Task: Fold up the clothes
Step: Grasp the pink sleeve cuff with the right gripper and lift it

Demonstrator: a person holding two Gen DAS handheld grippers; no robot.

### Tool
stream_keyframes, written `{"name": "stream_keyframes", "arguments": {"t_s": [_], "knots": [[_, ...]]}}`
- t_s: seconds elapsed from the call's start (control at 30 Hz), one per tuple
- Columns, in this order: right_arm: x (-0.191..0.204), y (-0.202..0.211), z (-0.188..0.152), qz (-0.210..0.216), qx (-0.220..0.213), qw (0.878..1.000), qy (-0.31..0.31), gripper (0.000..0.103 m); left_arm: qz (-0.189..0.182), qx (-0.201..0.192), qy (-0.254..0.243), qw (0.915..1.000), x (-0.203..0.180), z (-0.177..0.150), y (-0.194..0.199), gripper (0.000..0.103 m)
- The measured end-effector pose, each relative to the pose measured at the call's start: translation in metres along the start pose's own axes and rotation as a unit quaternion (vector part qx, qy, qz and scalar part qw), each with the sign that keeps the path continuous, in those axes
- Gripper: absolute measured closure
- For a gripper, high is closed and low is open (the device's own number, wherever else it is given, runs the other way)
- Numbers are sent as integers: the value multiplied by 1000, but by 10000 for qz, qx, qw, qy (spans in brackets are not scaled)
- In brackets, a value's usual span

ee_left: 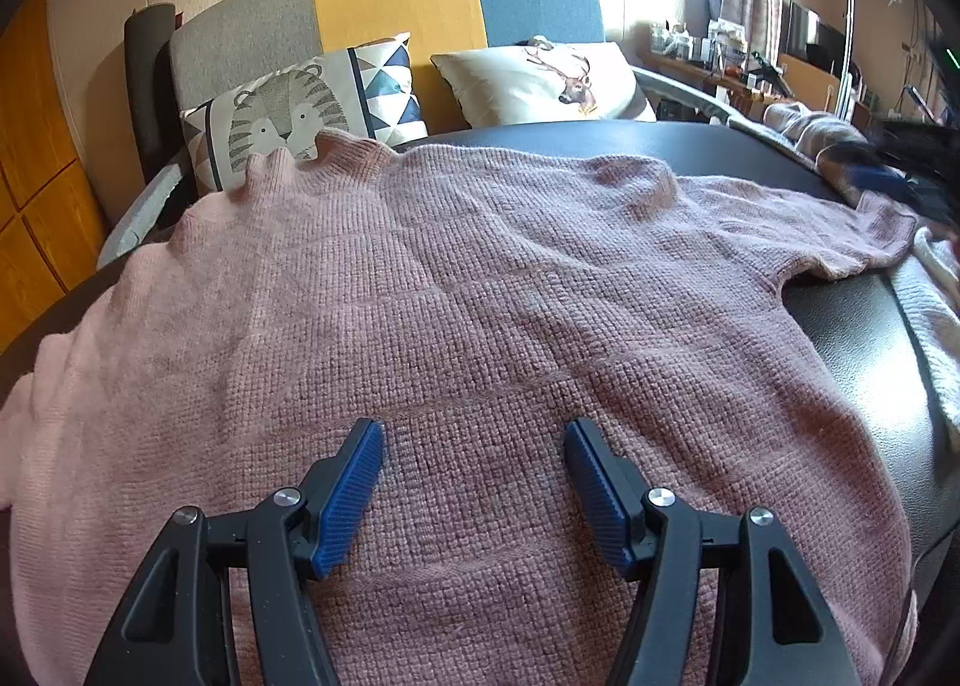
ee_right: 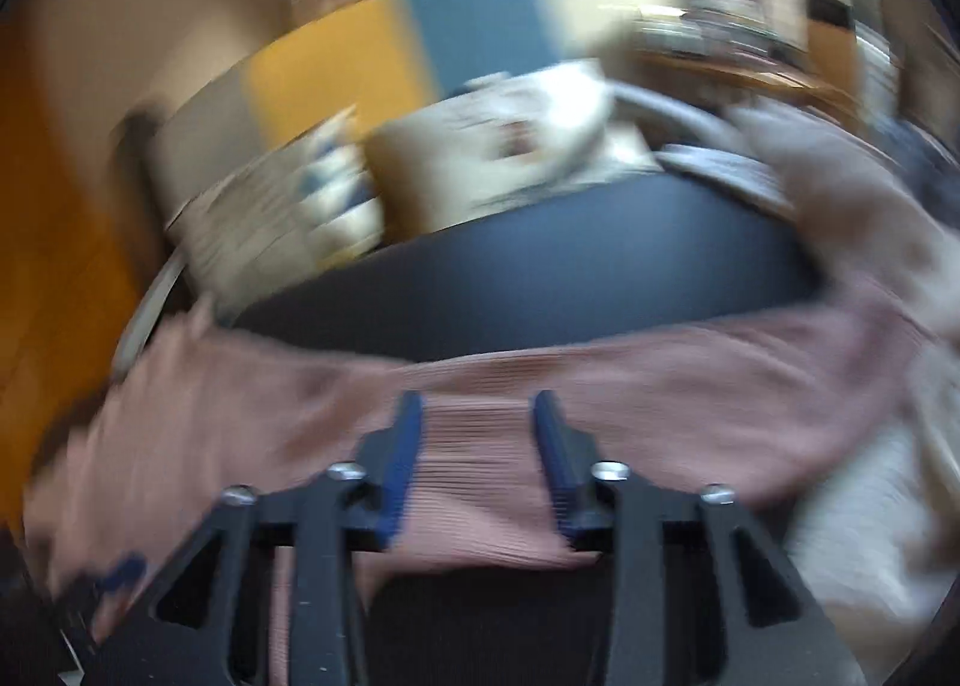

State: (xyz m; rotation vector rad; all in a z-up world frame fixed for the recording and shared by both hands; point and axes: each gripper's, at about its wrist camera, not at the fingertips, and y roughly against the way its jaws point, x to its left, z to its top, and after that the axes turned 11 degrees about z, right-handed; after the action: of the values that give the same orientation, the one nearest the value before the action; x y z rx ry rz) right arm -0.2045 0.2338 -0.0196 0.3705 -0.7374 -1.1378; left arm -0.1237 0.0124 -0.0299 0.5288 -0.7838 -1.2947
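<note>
Pink sweater [ee_left: 456,290] spread on a black table [ee_left: 852,338]

The left view shows the left gripper [ee_left: 474,437] with jaws apart above the sweater, two cushions [ee_left: 312,104] behind. The blurred right view alone shows the right gripper [ee_right: 477,416] with ribbed pink knit between its blue pads [ee_right: 403,452]; whether they pinch it cannot be told.

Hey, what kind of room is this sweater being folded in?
Most likely a home living room. A sofa with grey, yellow and blue panels holds a tiger cushion and a deer cushion; the pink sweater lies on a dark table near a sunny window.
</note>
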Motion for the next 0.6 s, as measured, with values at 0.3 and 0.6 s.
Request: {"name": "stream_keyframes", "arguments": {"t_s": [0.3, 0.6], "knots": [[48, -103, 6, 294, 1080, 9877, 1091, 83, 715, 274, 356, 9964, 24, 24, -33, 38], [11, -105, 15, 152, 945, 9947, 376, 85, 933, 164, 246, 9952, 20, 18, -34, 37]]}}
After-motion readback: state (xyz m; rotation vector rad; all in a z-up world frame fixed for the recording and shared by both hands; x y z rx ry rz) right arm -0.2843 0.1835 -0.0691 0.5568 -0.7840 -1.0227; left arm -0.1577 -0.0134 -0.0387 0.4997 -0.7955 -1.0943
